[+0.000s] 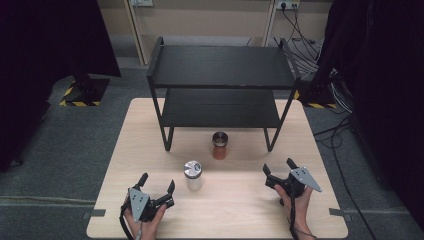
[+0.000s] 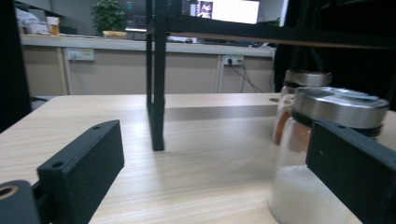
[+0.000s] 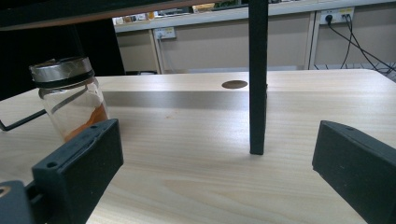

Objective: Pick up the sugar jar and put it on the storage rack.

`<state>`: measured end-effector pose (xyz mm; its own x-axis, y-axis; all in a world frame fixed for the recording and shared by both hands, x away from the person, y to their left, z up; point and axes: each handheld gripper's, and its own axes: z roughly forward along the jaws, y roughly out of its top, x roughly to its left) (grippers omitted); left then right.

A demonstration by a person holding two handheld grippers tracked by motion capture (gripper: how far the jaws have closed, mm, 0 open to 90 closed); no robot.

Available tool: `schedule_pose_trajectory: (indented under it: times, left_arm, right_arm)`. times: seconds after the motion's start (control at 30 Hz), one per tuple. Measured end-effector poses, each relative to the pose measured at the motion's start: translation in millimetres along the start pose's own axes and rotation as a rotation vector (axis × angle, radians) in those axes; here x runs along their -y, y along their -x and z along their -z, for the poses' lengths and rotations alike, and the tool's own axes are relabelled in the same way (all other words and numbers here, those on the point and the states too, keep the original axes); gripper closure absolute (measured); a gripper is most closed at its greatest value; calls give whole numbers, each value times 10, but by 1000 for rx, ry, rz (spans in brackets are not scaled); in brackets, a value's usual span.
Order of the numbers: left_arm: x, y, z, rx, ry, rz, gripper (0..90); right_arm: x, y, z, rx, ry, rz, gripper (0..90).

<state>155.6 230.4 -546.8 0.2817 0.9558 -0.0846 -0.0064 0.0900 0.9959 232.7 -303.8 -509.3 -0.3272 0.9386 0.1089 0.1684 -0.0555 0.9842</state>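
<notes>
— Looking down from the high view, where did the two jars sit relative to the black shelf rack?

— Both stood upright on the counter, on the near side of the rack. The jar with orange powder was just in front of the rack's lower shelf, between its front legs. The jar with white grains stood nearer the person, left of the orange one and apart from it.

— And the hand-held grippers?

— The left hand-held gripper rested low on the counter just left of the white jar, jaws spread wide with nothing between them. In the left gripper view the white jar loomed right behind the right-hand jaw, so I judged it was lined up that way to slide around the jar next. The right hand-held gripper was also spread open and empty, well to the right of the orange jar and near the rack's right front leg.

— Why park the right one there?

— Probably as a ready pose. Its own view showed the orange jar off to the left, outside the jaws, so it wasn't yet aimed at anything. Whether the left jaw actually touched the white jar I couldn't tell; that close view was blurred.

— So the shelves?

— Bare, likely where the jars were meant to go.
</notes>
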Motion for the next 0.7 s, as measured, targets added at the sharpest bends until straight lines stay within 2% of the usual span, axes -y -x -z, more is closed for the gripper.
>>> schedule_pose_trajectory:
  times: [0.27,0.33,0.4,0.47,0.53,0.7]
  left_arm:
    - [-5,-86,-30,81,-6,17,25]
    - [-16,-106,-46,110,-14,12,25]
    - [-23,-114,-53,122,-19,9,27]
    - [-32,-106,-67,141,-24,-18,28]
    - [-38,-96,-75,149,-28,-27,28]
    - [-63,-99,-103,177,-44,-28,29]
  right_arm:
    - [-2,-1,-1,1,-1,-1,20]
    - [-3,-2,-2,2,-1,-1,20]
    - [-3,-2,-2,1,-2,0,20]
    - [-4,-4,-2,2,-2,2,20]
    - [-4,-4,-3,2,-2,1,20]
    - [-4,-5,-2,2,-2,1,20]
